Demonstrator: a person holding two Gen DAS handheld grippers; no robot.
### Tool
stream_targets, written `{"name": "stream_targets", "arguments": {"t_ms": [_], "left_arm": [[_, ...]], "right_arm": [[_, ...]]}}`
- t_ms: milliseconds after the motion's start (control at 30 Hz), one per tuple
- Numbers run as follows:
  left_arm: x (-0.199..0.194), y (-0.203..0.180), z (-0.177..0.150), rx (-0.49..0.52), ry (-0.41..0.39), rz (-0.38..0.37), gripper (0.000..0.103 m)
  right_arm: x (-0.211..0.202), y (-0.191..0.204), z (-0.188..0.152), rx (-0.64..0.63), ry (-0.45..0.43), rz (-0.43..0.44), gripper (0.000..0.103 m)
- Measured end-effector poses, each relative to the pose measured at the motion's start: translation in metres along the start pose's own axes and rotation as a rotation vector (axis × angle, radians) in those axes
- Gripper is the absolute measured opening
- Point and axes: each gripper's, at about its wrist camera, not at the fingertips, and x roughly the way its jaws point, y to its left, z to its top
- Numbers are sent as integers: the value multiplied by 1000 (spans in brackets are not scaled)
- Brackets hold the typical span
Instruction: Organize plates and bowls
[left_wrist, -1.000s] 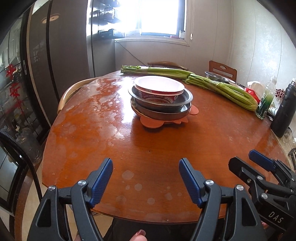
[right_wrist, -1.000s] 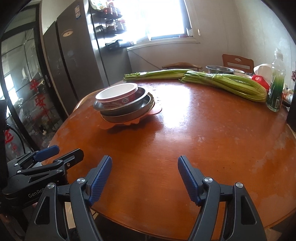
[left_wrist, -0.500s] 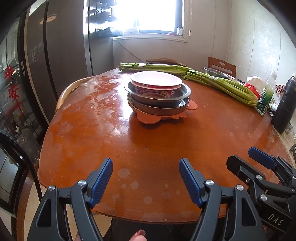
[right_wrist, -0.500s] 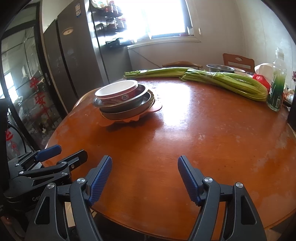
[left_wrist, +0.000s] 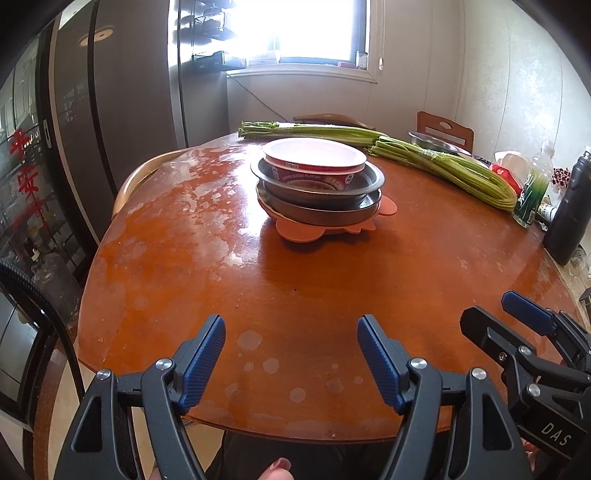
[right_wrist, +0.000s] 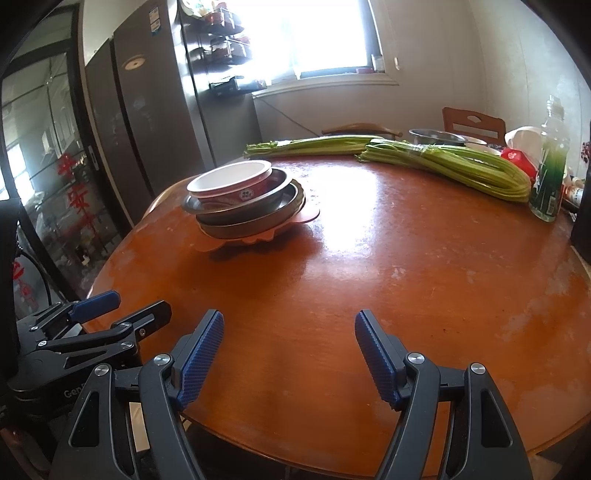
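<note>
Left wrist view gives me the round, glossy wooden table (left_wrist: 295, 280), worn pale in patches, with the stack sitting mid-table, well apart from both tools. Next, two nested steel pans (left_wrist: 321, 206) on an orange silicone mat (left_wrist: 299, 232): stiff, slick, I judge best pinched at the rim. On top, a red-and-white paper bowl (left_wrist: 314, 162), light, crushable. My left gripper (left_wrist: 291, 354) and right gripper (right_wrist: 288, 350) stand spread, holding nothing.
</note>
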Motion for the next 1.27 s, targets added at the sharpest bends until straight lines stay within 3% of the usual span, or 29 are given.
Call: {"name": "stream_targets", "arguments": {"t_ms": [1067,1267], "left_arm": [[5,4,-3,-5,22,1,73],[17,25,22,-27,37,9,73]], "right_arm": [[-3,-5,-2,-3,-4,-29,75],[-6,-38,15,28,15,-51,75]]}}
